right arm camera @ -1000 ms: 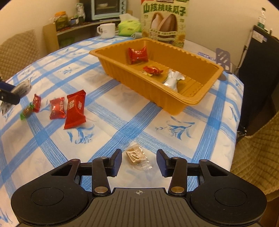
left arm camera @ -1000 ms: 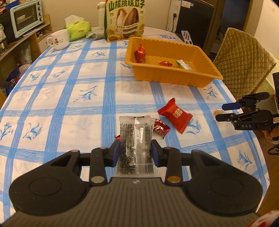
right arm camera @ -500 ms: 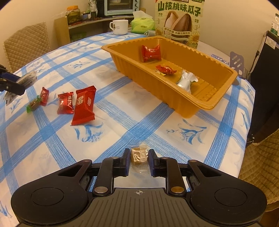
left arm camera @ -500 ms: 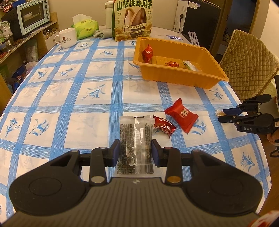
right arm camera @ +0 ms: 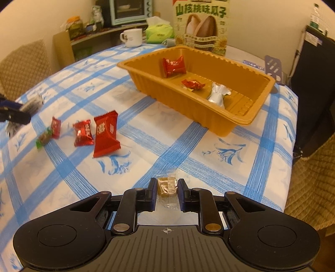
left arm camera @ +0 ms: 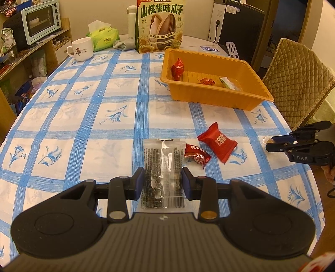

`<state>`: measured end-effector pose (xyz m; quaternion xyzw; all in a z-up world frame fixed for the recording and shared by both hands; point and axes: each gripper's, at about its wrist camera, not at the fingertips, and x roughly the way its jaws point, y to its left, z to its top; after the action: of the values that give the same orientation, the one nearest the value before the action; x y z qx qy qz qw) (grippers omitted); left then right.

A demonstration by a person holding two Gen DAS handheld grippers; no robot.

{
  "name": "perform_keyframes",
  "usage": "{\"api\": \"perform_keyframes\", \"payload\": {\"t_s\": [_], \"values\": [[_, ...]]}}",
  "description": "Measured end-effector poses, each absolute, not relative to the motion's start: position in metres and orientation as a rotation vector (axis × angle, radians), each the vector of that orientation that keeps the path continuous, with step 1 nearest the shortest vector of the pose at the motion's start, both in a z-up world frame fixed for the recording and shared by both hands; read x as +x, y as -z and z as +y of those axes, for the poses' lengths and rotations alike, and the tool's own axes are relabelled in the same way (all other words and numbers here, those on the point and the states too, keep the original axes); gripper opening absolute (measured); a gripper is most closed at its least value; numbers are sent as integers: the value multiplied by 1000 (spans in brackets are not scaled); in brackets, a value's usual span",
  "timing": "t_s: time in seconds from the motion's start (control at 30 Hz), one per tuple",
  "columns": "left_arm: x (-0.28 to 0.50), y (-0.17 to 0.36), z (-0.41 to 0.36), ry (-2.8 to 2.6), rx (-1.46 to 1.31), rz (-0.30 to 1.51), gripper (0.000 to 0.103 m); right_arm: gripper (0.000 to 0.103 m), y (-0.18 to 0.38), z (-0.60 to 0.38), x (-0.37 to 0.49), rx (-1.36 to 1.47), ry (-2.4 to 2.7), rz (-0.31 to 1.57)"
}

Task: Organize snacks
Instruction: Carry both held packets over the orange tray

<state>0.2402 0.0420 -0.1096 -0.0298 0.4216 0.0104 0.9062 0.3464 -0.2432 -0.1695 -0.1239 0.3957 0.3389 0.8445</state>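
Note:
My left gripper is shut on a clear packet of dark seeds, held over the checked tablecloth. My right gripper is shut on a small tan candy in clear wrap near the table's right edge; the same gripper shows at the right in the left wrist view. An orange tray farther back holds a red packet, a small red candy and a silver sweet. Loose on the cloth lie a big red packet, a smaller red one and two little candies.
A sunflower-seed bag, white mug, green tissue pack and flask stand at the table's far end. A quilted chair is beside the tray. A shelf with a toaster oven stands to the left.
My right gripper's fingers have closed from apart onto the tan candy. The left gripper keeps its hold on the seed packet and has drawn back a little.

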Motion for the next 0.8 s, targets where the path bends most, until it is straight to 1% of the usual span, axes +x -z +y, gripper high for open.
{"api": "perform_keyframes", "payload": {"t_s": [0.47, 0.8], "values": [[272, 92, 33, 27, -45, 815, 34, 21, 125, -257, 354, -128, -674, 808], [324, 64, 19, 78, -7, 727, 34, 21, 93, -260, 388, -60, -665, 755]]}}
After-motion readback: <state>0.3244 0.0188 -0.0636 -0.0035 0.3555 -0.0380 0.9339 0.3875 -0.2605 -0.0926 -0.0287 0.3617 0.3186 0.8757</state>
